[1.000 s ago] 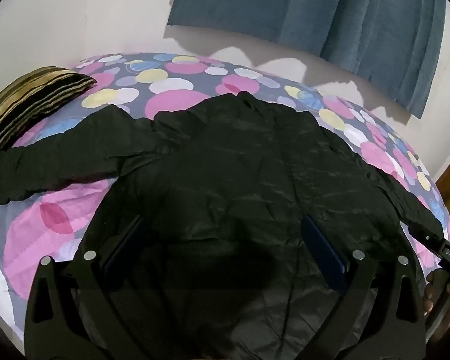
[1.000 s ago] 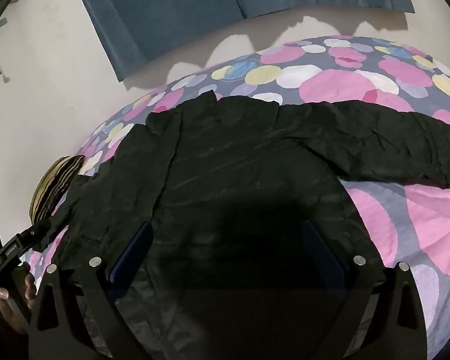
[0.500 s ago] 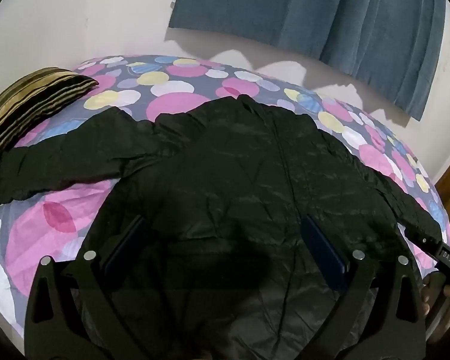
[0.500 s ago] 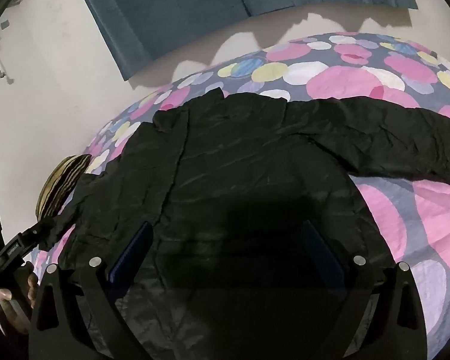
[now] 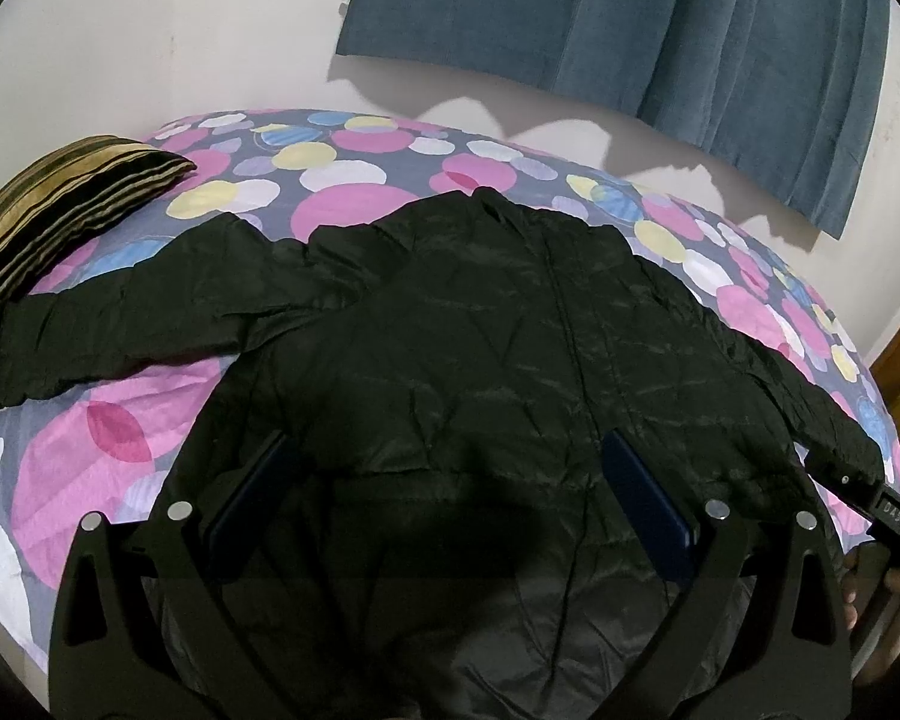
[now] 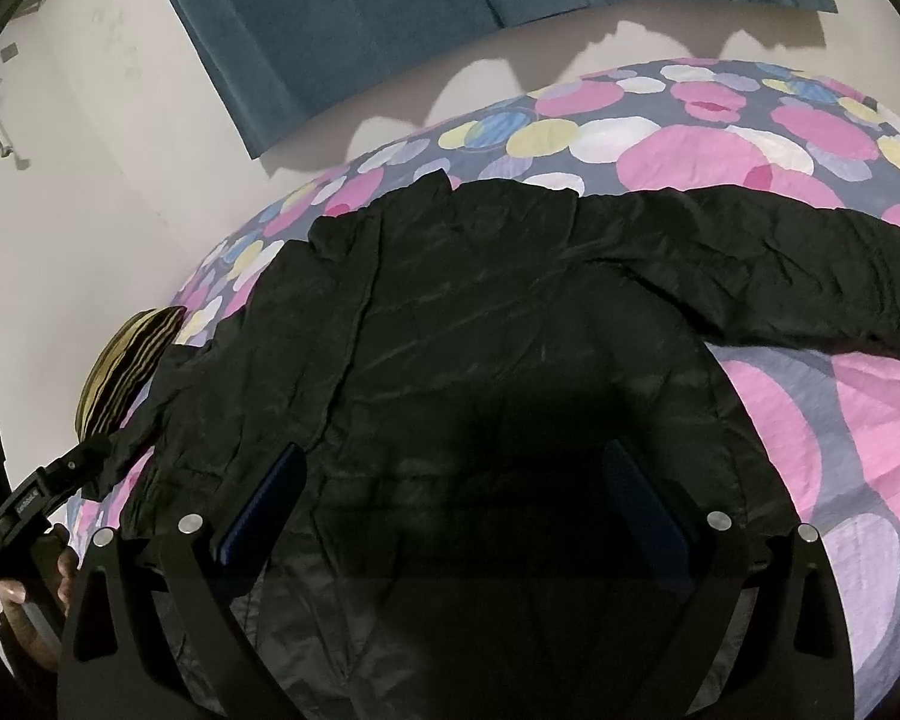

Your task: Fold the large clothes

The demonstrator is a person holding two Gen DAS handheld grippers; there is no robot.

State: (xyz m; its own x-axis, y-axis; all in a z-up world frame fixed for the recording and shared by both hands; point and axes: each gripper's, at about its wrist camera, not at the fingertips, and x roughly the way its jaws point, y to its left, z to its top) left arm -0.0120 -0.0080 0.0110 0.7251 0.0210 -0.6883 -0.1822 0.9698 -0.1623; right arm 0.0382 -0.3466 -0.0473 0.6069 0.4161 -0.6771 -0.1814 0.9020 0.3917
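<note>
Above the jacket (image 5: 510, 348) hem, your left gripper (image 5: 450, 492) and right gripper (image 6: 450, 498) hover wide open, empty, sleeves spread flat for folding.

Black claw (image 5: 450, 495), blue pads (image 5: 645, 495)

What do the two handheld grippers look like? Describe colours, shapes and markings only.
Both the left gripper and the right gripper have matte black angular frames with round silver bolt heads and flat dark-blue pads. The body carries small white lettering, too small to read.
</note>
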